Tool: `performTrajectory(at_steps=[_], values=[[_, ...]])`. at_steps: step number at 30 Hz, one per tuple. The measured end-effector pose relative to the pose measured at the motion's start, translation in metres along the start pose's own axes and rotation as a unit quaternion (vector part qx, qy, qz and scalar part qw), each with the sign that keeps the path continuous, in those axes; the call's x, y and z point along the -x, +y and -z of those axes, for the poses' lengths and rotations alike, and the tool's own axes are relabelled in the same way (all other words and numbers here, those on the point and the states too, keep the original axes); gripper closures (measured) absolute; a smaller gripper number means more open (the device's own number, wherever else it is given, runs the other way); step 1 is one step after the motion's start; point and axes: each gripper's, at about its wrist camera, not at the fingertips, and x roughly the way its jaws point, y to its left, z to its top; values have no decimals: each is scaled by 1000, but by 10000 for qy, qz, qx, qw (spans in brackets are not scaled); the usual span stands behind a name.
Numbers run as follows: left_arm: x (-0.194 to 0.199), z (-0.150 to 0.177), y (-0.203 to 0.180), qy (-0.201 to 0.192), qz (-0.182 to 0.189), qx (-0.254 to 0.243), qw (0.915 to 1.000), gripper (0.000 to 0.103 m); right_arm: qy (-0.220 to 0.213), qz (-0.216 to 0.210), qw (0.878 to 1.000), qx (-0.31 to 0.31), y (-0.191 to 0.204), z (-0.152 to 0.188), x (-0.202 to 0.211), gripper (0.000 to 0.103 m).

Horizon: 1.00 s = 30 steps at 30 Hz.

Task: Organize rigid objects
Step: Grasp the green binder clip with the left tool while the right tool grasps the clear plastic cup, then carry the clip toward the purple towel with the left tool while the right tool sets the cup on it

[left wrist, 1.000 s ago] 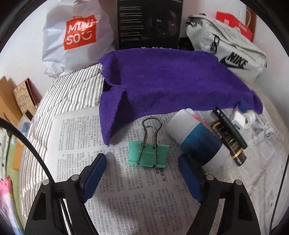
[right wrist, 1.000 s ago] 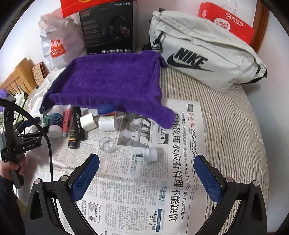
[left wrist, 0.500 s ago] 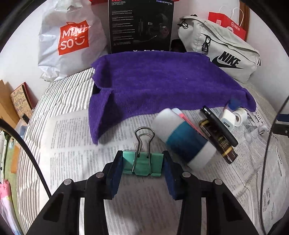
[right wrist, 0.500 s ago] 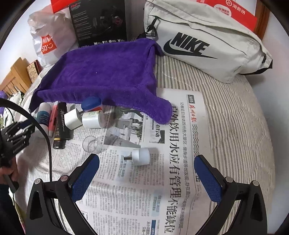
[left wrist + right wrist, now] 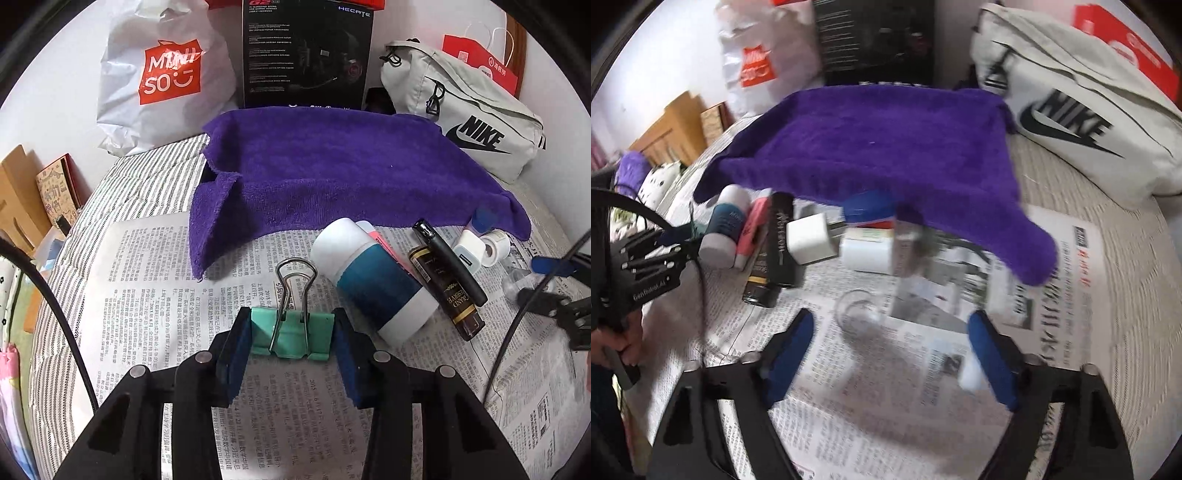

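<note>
- On the newspaper (image 5: 147,295), left wrist view: left gripper (image 5: 291,345) pinching the green binder clip (image 5: 291,334) by its sides, beside a white-and-teal bottle (image 5: 373,284).
- Right wrist view, blurred: right gripper (image 5: 890,354) spread wide around a clear cup (image 5: 858,314); white cap (image 5: 971,374) against its right finger.

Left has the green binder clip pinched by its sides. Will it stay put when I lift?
Probably: the binder clip looks rigid and small, likely light. Its smooth side edges meet the left gripper pads narrowly, so it may pivot. The wire handles could flop.
</note>
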Motion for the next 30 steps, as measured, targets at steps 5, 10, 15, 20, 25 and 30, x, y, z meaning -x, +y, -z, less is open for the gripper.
performTrajectory(at_steps=[5, 10, 15, 20, 25, 30], values=[[0, 1, 0, -12, -1, 18, 10000, 62, -277, 111, 9991, 306, 11, 6, -8, 53], [0, 0, 1, 0, 17, 30, 10000, 62, -254, -54, 9995, 189, 6, 2, -7, 76], [1, -3, 6, 91, 135, 119, 9998, 63, -171, -13, 9998, 39, -7, 0, -1, 76], [4, -7, 15, 203, 326, 377, 9986, 63, -105, 54, 9999, -7, -17, -2, 5, 76], [13, -12, 22, 162, 482, 601, 9969, 63, -123, 38, 9999, -82, -29, -10, 13, 76], [25, -22, 25, 47, 500, 653, 9966, 63, -292, 33, 9996, -30, -35, -21, 24, 76]])
